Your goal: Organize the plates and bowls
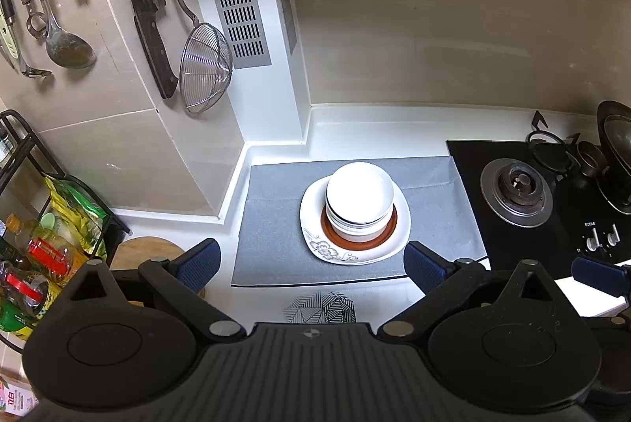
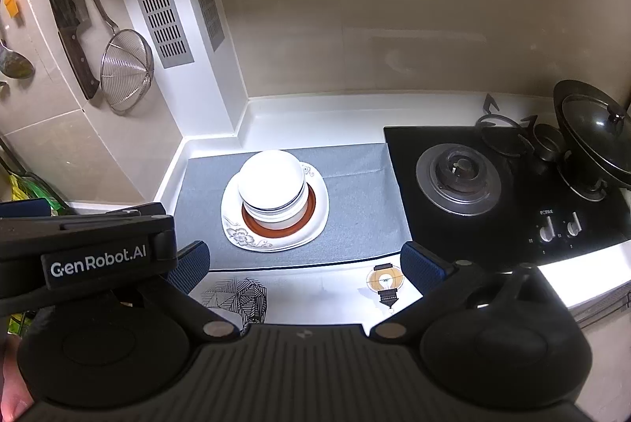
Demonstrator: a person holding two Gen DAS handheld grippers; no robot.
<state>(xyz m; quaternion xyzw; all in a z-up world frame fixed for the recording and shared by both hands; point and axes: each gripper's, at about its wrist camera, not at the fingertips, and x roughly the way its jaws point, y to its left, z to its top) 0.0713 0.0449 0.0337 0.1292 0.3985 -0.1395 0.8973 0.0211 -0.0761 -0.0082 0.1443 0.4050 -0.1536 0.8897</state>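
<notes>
A stack of white bowls point(image 1: 359, 201) sits on a brown-rimmed plate point(image 1: 357, 241), which sits on a white flower-patterned plate point(image 1: 327, 248), all on a grey mat point(image 1: 276, 225). The same stack of bowls point(image 2: 272, 187), brown-rimmed plate point(image 2: 276, 229) and flowered plate point(image 2: 244, 234) show in the right wrist view. My left gripper point(image 1: 311, 266) is open and empty, held back from the stack. My right gripper point(image 2: 305, 264) is open and empty, also short of the stack. The left gripper's body point(image 2: 86, 248) shows at the left of the right wrist view.
A black gas hob point(image 1: 516, 193) with a lidded wok point(image 2: 595, 130) lies to the right. Knives, ladles and a wire strainer point(image 1: 205, 67) hang on the left wall. A rack of bottles point(image 1: 35, 252) and a wooden board point(image 1: 146, 252) stand at the left.
</notes>
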